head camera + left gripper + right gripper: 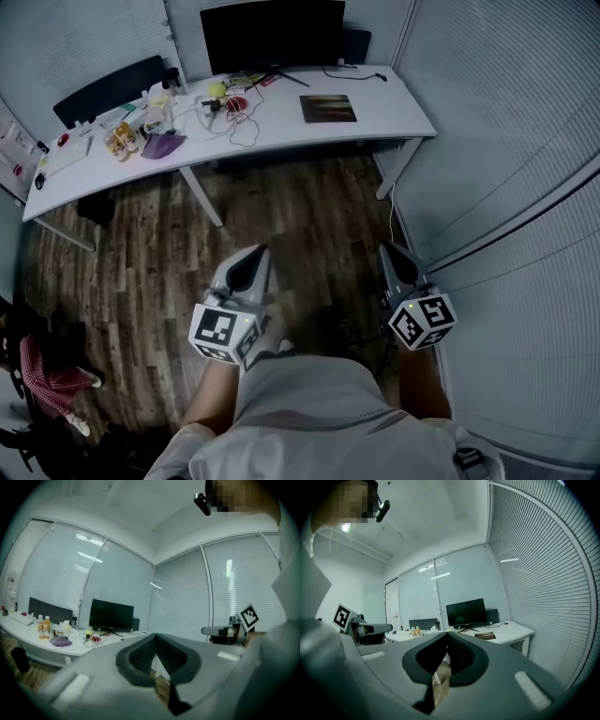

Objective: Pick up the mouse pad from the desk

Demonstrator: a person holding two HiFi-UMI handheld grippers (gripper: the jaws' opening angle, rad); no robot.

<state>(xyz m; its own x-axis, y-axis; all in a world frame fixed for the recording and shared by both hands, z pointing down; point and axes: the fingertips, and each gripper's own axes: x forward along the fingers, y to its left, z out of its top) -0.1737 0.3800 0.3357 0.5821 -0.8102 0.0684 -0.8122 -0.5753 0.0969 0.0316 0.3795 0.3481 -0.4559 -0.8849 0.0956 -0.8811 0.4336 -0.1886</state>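
Plainly, the mouse pad (328,109) lay far ahead, right of centre on the white desk (398,120), its long side running left-right. The right gripper (386,249) stood nearer than the left gripper (260,250), and both had their jaws together and empty.

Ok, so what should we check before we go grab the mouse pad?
1. Can we see the mouse pad: ok, it lies flat on the desk.
2. Nothing on top of it: ok.
3. The left gripper and right gripper are empty: ok.
4. Jaws open to grab: not ok, both are shut.
5. Near enough to the desk: not ok, the floor lies between.
6. Edge easy to lift: cannot tell.
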